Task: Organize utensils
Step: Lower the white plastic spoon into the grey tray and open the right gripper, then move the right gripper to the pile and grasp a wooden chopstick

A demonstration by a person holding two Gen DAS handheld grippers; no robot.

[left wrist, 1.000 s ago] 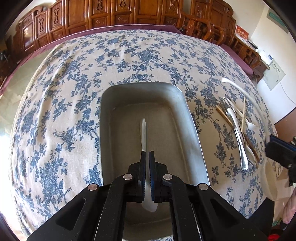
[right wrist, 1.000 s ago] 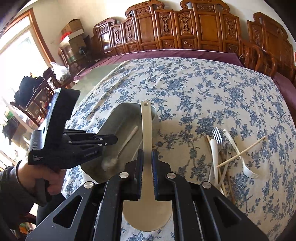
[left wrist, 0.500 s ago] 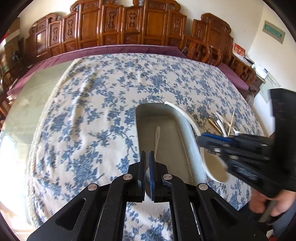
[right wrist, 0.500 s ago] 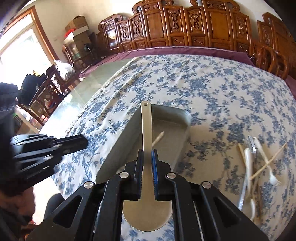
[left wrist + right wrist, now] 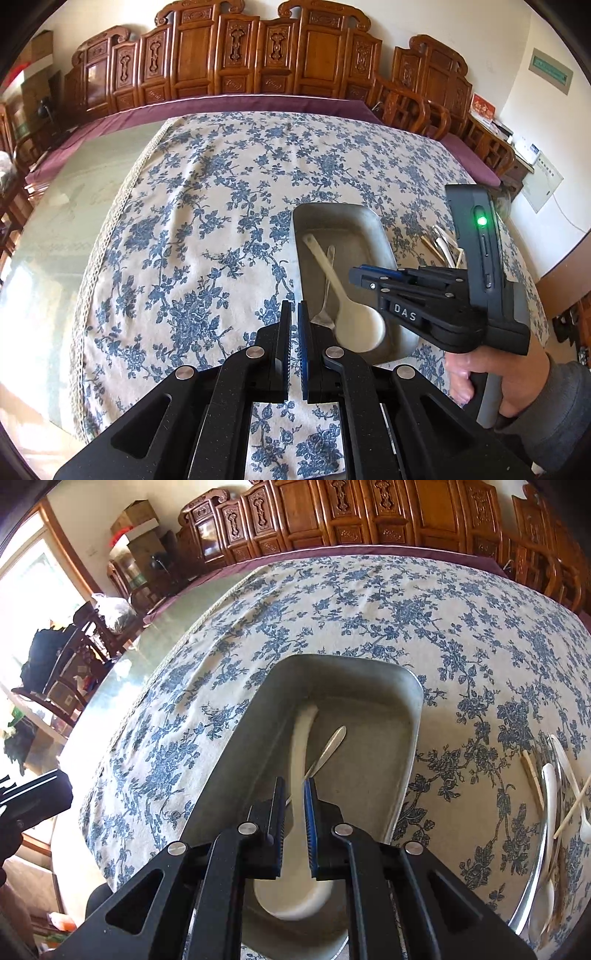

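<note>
Right wrist view: a white rice paddle (image 5: 301,812) lies in the metal tray (image 5: 406,760), its handle running up toward 12 o'clock between the jaws of the right gripper (image 5: 294,805), its round blade at 6 o'clock under them. The jaws sit close around the handle with a sliver of gap on either side; whether the pads press on it cannot be told for sure, and the likelier reading is a release just begun. A metal spoon (image 5: 328,749) lies across the paddle toward 1 o'clock, touching or just over it.

Risks from here, as a judgement: if the gripper lifts before the jaws clear the handle, the paddle could be dragged up and dropped on the rim, or knock the spoon askew. A sideways pull could shove the light tray across the cloth.

At 3 o'clock on the floral-clothed surface (image 5: 369,602), the remaining utensils (image 5: 554,801) wait in a loose heap: white plastic pieces, a pale stick, something metal. They overlap, are cut by the frame edge, and cannot be counted.

Left wrist view shows the left gripper (image 5: 293,332) clenched on nothing, poised over the cloth at the tray's (image 5: 306,258) 9 o'clock side, with the paddle (image 5: 343,295) and spoon (image 5: 327,280) inside. A hand (image 5: 495,376) holds the right gripper (image 5: 356,275) over the tray, hiding its far corner and most of the heap beyond.
</note>
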